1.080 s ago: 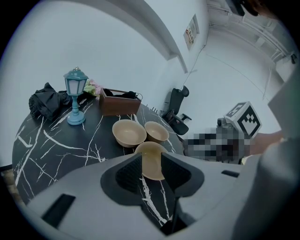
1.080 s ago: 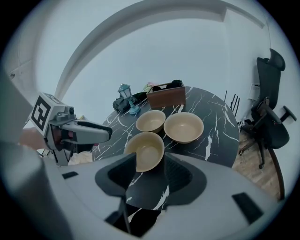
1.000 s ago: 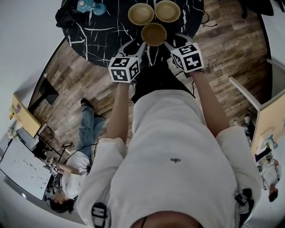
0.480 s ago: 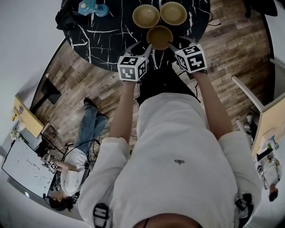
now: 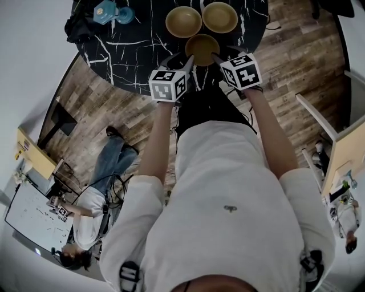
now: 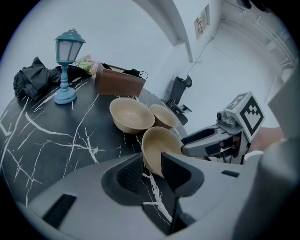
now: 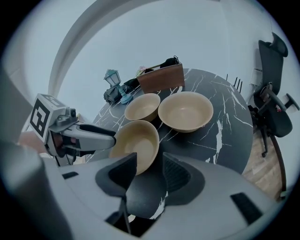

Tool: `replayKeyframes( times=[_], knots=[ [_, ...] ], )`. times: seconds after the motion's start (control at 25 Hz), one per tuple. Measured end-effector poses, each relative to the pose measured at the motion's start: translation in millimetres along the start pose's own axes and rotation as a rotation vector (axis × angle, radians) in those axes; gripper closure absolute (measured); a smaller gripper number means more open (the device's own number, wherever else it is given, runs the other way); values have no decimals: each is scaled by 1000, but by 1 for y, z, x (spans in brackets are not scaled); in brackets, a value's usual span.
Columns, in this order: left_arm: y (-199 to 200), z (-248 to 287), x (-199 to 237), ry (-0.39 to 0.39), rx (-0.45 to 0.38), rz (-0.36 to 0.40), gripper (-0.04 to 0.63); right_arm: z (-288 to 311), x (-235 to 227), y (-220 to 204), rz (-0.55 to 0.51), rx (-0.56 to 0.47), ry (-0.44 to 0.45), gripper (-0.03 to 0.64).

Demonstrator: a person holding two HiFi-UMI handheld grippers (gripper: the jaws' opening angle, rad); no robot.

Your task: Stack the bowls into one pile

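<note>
Three tan bowls sit on the black marble table (image 5: 137, 45). The near bowl (image 5: 202, 48) lies between both grippers, with one far bowl (image 5: 183, 21) to the left and another far bowl (image 5: 220, 17) to the right. My left gripper (image 5: 186, 59) has the near bowl's (image 6: 159, 146) left rim between its jaws (image 6: 152, 168), and both pads touch the wall. My right gripper (image 5: 218, 57) straddles the near bowl's (image 7: 136, 143) right rim (image 7: 150, 169); a dark gap shows beside one pad, so it is open.
A blue lantern (image 6: 64, 63), a black cloth bundle (image 6: 30, 79) and a brown box (image 6: 119, 80) stand at the table's far left. An office chair (image 7: 274, 101) is to the right of the table. A person sits on the wooden floor (image 5: 94, 211).
Both grippers have moved forward and inward onto the near bowl's rim, one from each side. The three bowls keep their places on the table.
</note>
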State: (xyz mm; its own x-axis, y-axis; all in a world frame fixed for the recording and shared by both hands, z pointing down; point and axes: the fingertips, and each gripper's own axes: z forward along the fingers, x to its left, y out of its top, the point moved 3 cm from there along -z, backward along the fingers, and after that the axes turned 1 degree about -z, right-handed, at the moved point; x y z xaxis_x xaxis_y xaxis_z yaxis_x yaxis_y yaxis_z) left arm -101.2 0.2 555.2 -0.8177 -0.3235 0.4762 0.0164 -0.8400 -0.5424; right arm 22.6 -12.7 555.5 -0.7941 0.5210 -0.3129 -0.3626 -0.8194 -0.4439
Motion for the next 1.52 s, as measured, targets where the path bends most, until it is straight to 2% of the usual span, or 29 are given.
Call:
replayKeyframes(
  times=[0.72,1.2,1.52],
  knots=[
    [2,3,-1,-14,14,8,480,5,4,1,24,1,16,472],
    [3,-12,-11,-28,-19,-10,480,-8,11,6,23,-14,18,472],
    [17,-21,-17,-46,-60,-3,480,-19,12,18,34,-44,21,472]
  ],
)
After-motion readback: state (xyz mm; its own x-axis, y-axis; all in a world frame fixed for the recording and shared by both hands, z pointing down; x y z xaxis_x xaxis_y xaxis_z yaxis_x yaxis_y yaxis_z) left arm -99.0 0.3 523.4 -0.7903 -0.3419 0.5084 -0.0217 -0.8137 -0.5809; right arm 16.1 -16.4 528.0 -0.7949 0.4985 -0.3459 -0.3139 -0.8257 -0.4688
